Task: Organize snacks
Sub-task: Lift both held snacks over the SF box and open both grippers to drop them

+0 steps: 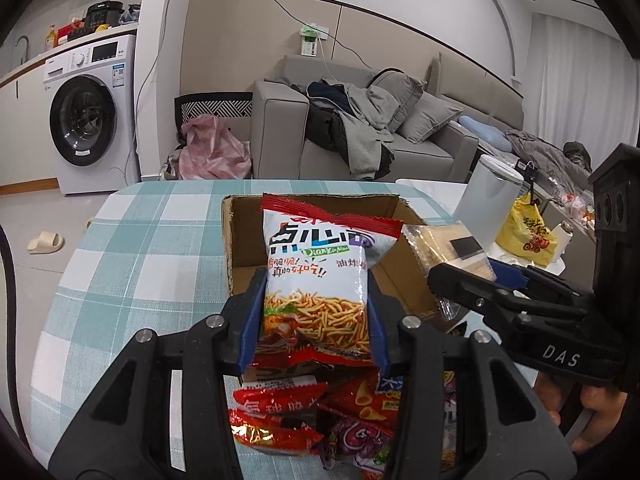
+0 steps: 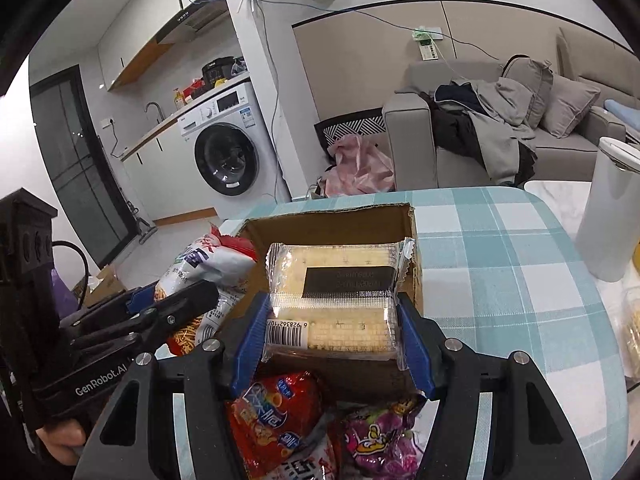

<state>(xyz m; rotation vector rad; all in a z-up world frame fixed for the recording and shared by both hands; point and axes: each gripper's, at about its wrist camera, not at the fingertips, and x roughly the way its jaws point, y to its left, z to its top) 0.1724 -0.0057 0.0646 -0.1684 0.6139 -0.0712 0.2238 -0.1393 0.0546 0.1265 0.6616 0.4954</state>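
The person is carrying two snacks toward the open cardboard box (image 1: 320,216), so the step in hand looks like the loading of the box. The left hand-held gripper (image 1: 314,320) is closed tightly on a noodle snack bag (image 1: 320,276), its blue pads (image 1: 253,320) pressing both sides of the bag, which is standing upright between them and hanging just in front of the box's near wall. The right hand-held gripper (image 2: 334,336) is standing partly open but clamped on a clear cracker pack (image 2: 336,296), held flat, with the pack's far end already reaching over the box opening. The two hand-held grippers are travelling side by side, the right one just to the right of the left one. In my judgement the next move is calling for each hand-held gripper to go forward over the opening, to lower a little and then to release, one packet beside the other, so that they are not colliding. Below and behind the hand-held grippers a pile of loose packets (image 1: 320,412) is waiting on the checked tabletop (image 1: 132,240). I am counting one box, one noodle bag, one cracker pack and at least four packets in the pile: red ones and purple ones (image 2: 380,436); the exact number I cannot tell, because they are overlapping. One white canister (image 2: 612,208) is standing well to the right of the right hand-held gripper.
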